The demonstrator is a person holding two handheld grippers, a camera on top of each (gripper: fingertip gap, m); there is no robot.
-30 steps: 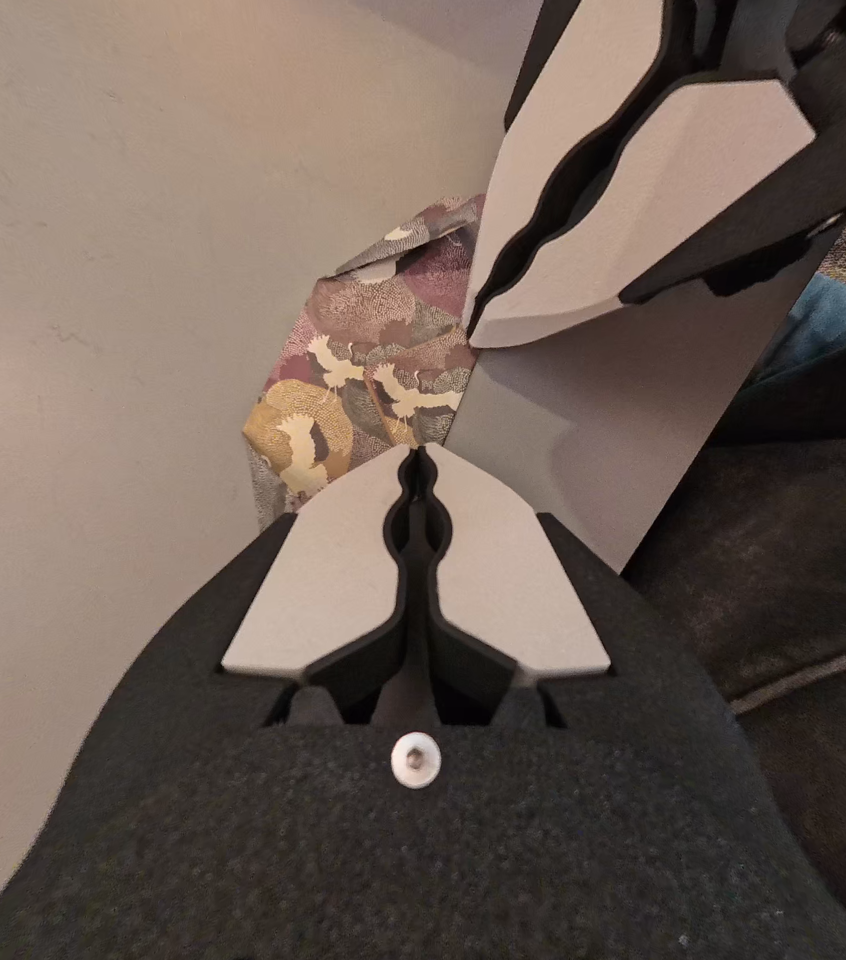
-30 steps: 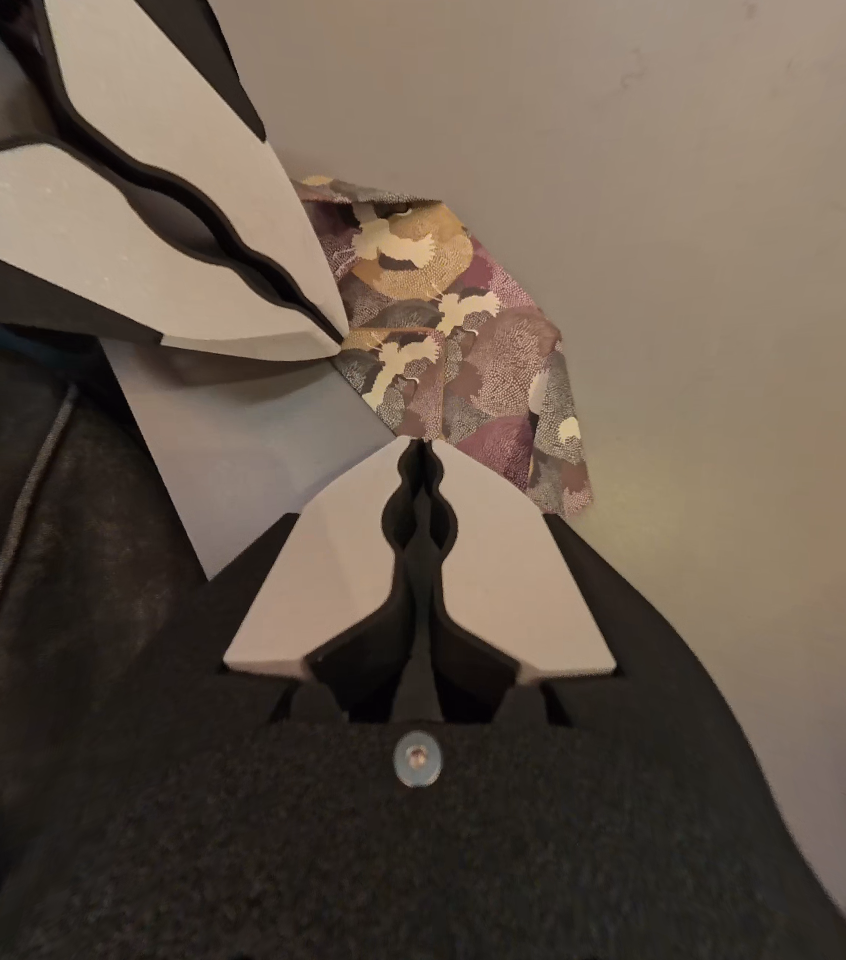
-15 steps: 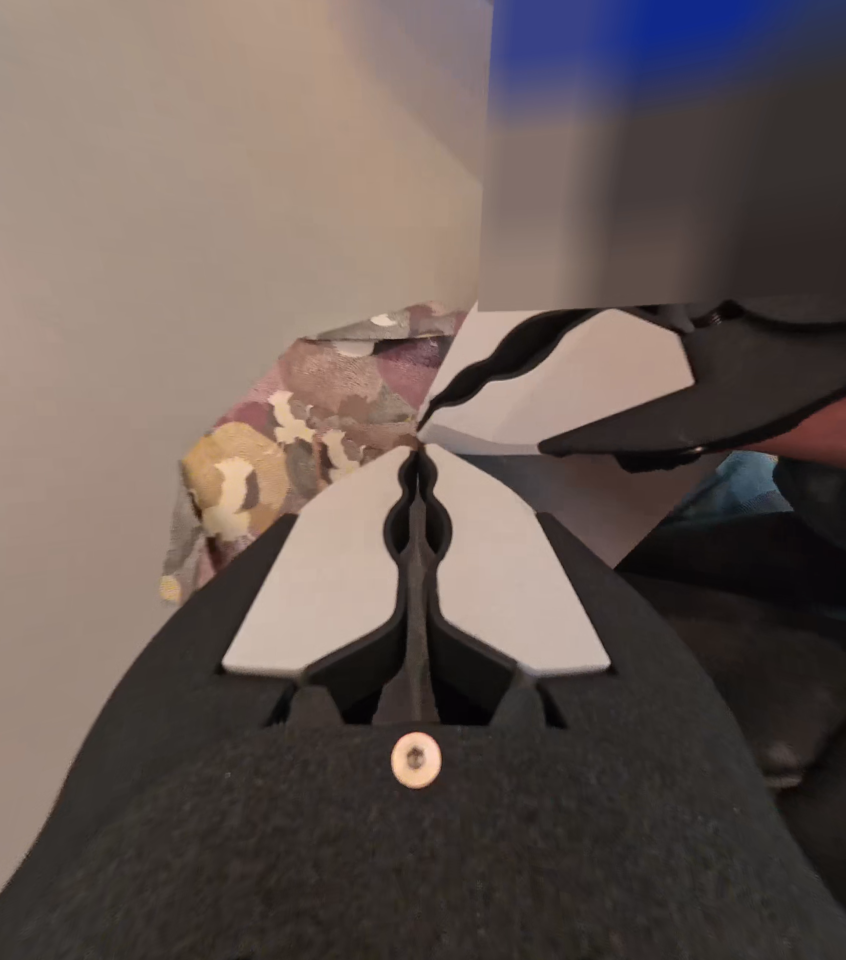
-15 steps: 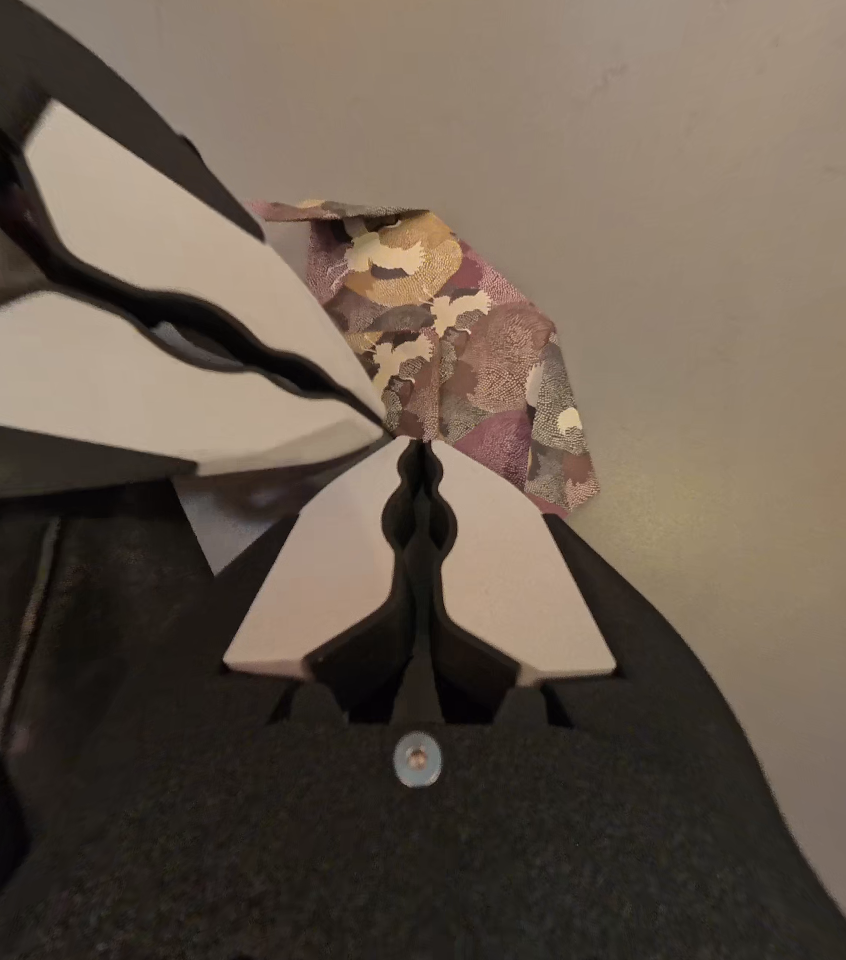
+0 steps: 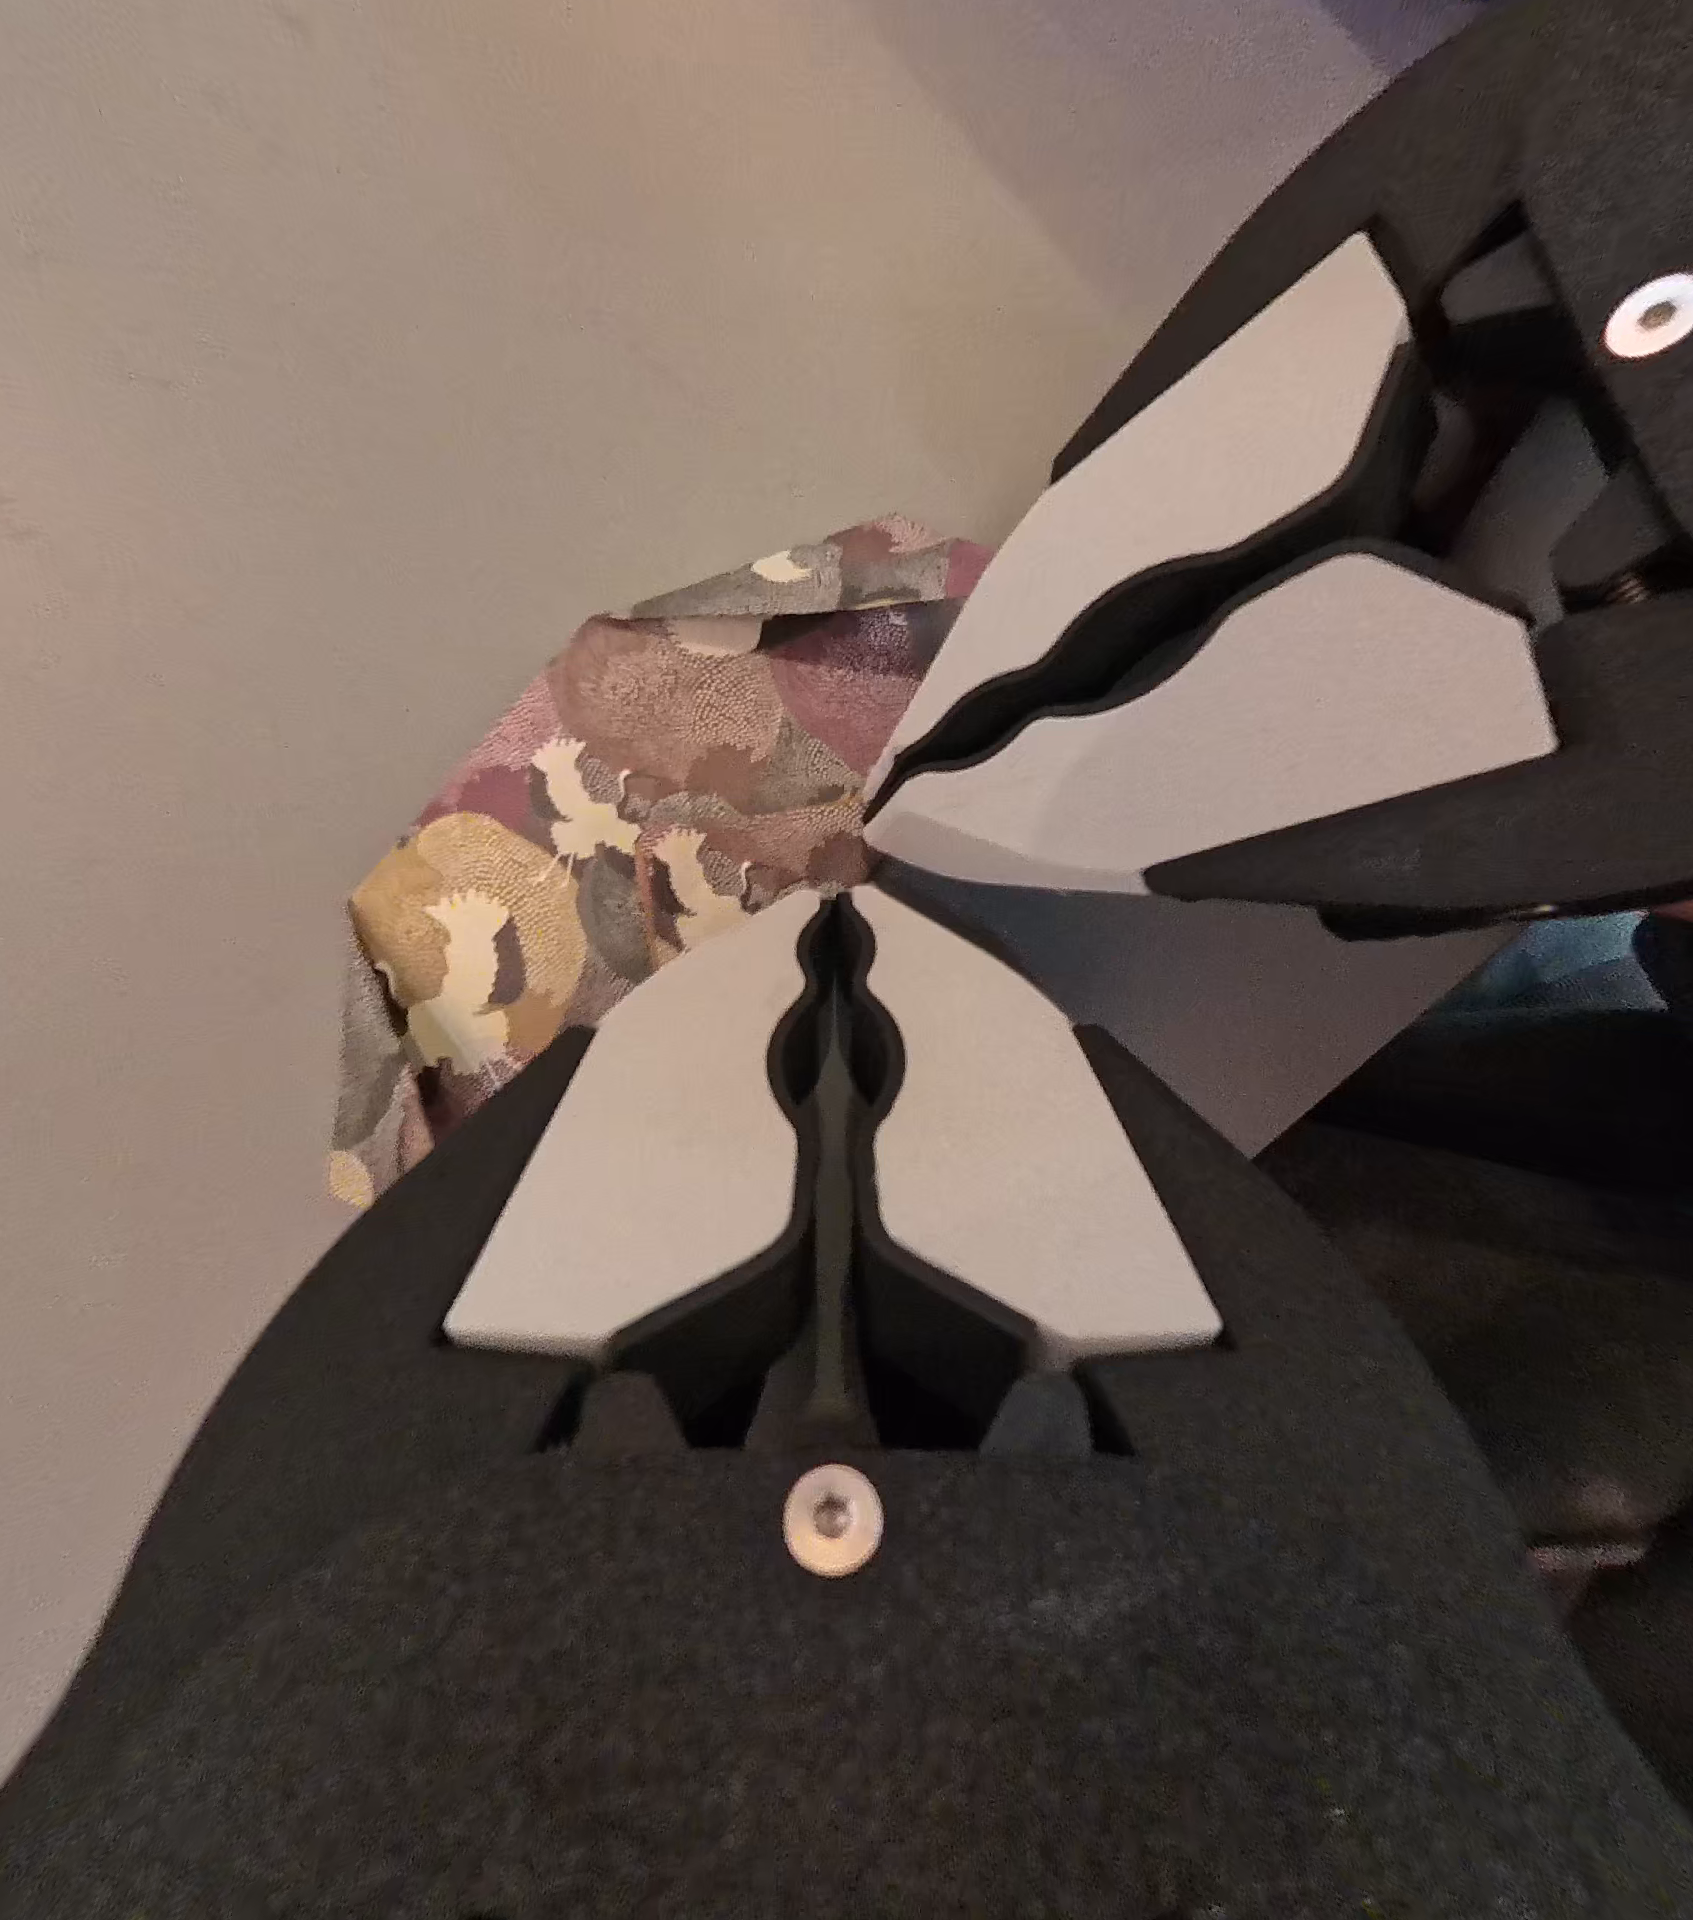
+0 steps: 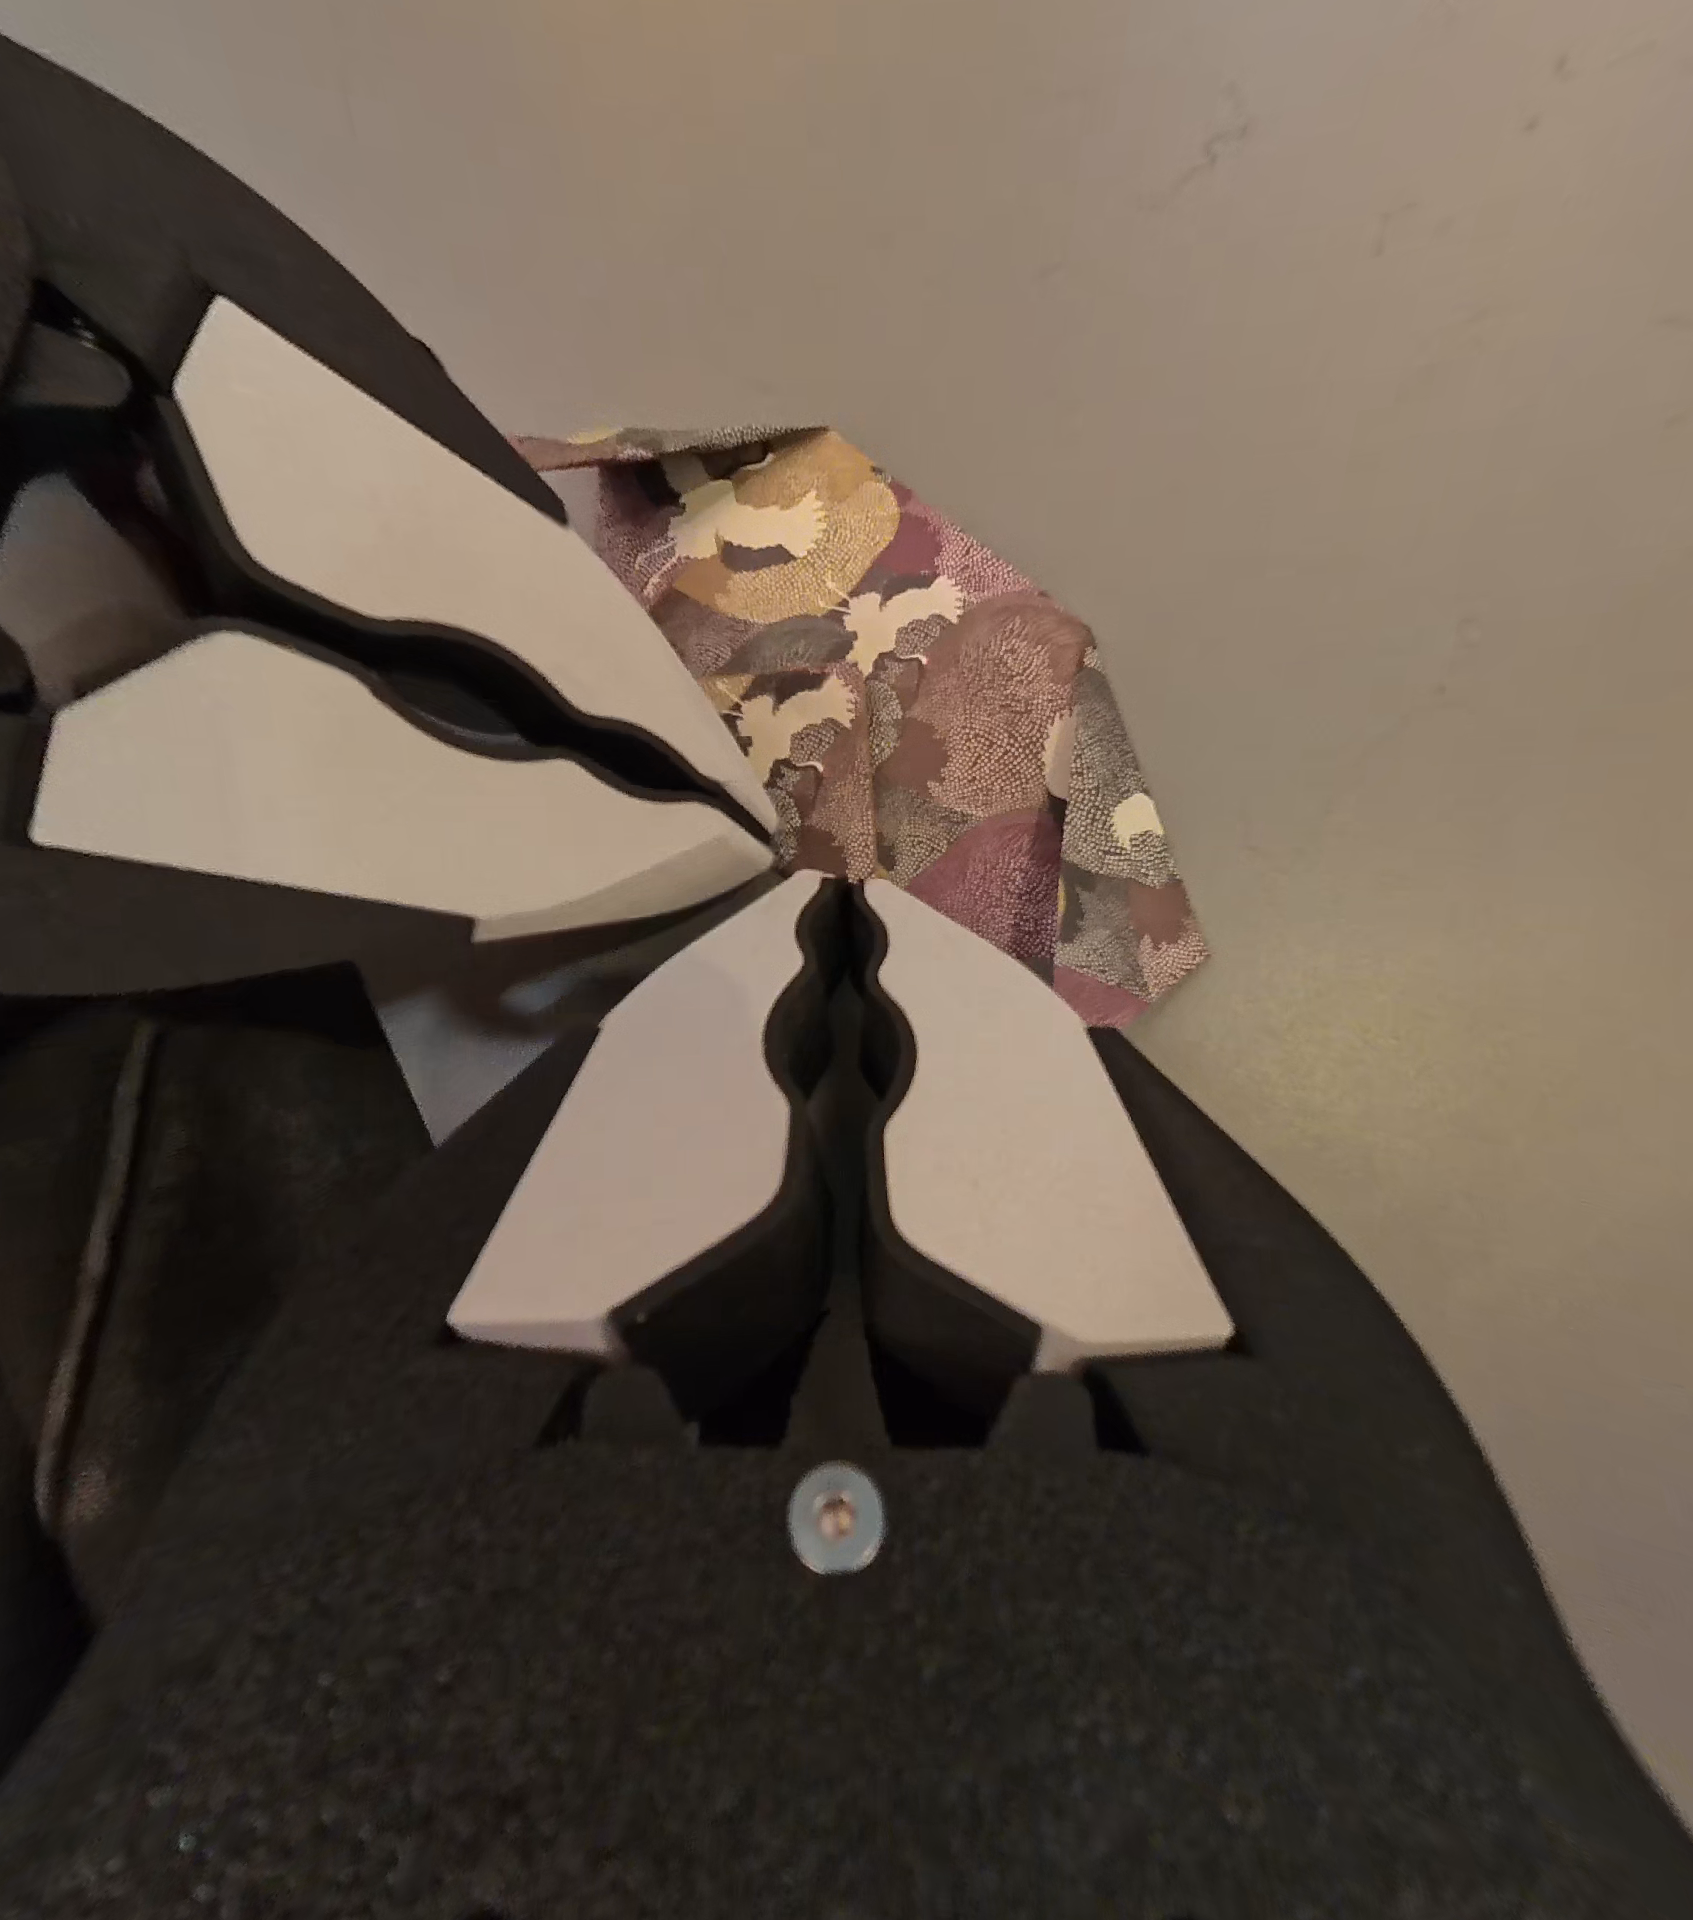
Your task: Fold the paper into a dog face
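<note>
The patterned paper [image 5: 686,769], purple, grey and gold with white birds, is partly folded and held up in front of a beige surface. Its plain grey underside [image 5: 1185,997] shows to the right. My left gripper [image 5: 834,906] is shut, its tips pinching the paper at a fold point. My right gripper [image 5: 873,826] comes in from the upper right, shut, its tips almost touching the left's. In the right wrist view the paper [image 6: 956,727] sits above my right gripper [image 6: 847,883], with the left gripper [image 6: 769,836] coming from the left. The pinched spot is hidden by the fingers.
A plain beige surface [image 5: 250,416] fills the background behind the paper. Dark clothing of a person [image 5: 1548,1299] lies at the right in the left wrist view and also shows at the left in the right wrist view [image 6: 94,1247]. Left and right tips are no more than a few centimetres apart.
The two grippers' tips have come together at one point on the paper. The right gripper swung lower and flatter. Less of the grey underside shows now.
</note>
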